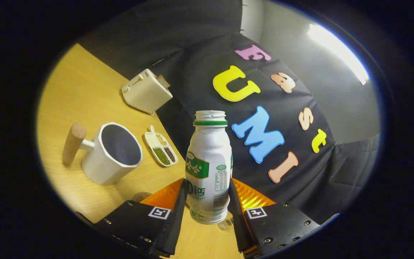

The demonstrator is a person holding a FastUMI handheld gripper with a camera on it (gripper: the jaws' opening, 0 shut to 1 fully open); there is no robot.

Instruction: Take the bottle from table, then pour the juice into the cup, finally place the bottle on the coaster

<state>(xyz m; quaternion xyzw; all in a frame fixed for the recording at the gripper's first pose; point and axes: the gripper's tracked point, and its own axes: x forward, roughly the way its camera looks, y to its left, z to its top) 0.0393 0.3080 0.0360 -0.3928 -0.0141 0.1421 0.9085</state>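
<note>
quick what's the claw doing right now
claw: shut on the bottle, one finger pressing each side, bottle lifted and tilted toward the cup

A long ceiling lamp glares white, blown out with no detail. It lights the pale wall beside it softly, while the dark cloth stays dim. The bench is warmly and evenly lit; the mug throws only a faint shadow. The fisheye lens bends straight edges and darkens toward the rim. The bottle held between the fingers is sharp, with a mild sheen.
</note>
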